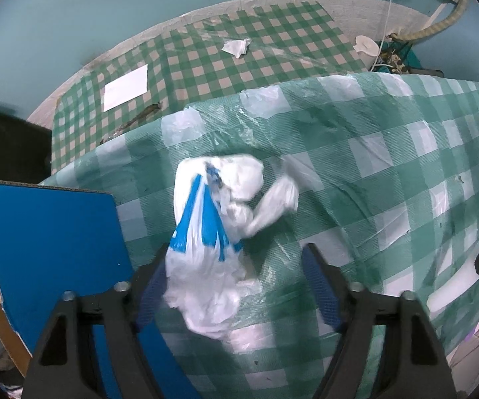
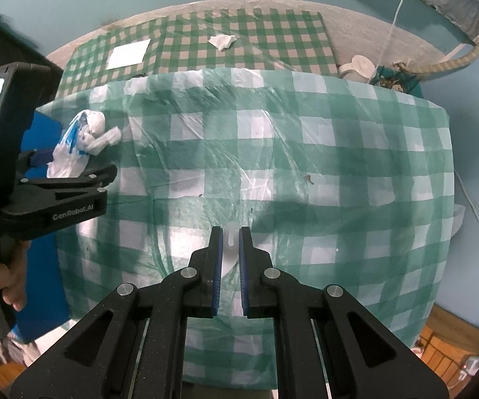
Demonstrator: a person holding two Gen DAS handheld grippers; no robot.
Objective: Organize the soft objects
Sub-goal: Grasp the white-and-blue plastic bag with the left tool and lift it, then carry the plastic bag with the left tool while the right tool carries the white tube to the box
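Observation:
A crumpled white plastic bag with blue print (image 1: 212, 232) lies on the table's green-and-white checked cloth (image 1: 389, 166), under a clear plastic sheet. My left gripper (image 1: 236, 247) points down over it, jaws apart. The bag's lower end sits between them, against the left pad (image 1: 153, 286) and apart from the right pad. In the right wrist view the same bag (image 2: 83, 139) lies at the table's left edge inside the left gripper (image 2: 79, 163). My right gripper (image 2: 231, 229) is shut above the cloth (image 2: 339, 166). A small white piece shows in its narrow gap; whether it is gripped I cannot tell.
A blue cardboard box flap (image 1: 50, 242) stands just left of the table. Beyond the far edge a lower checked surface holds a white sheet (image 1: 126, 88) and a crumpled white scrap (image 1: 237, 46). A white jug (image 1: 365, 45) stands far right. A person's hand (image 2: 13, 286) holds the left gripper.

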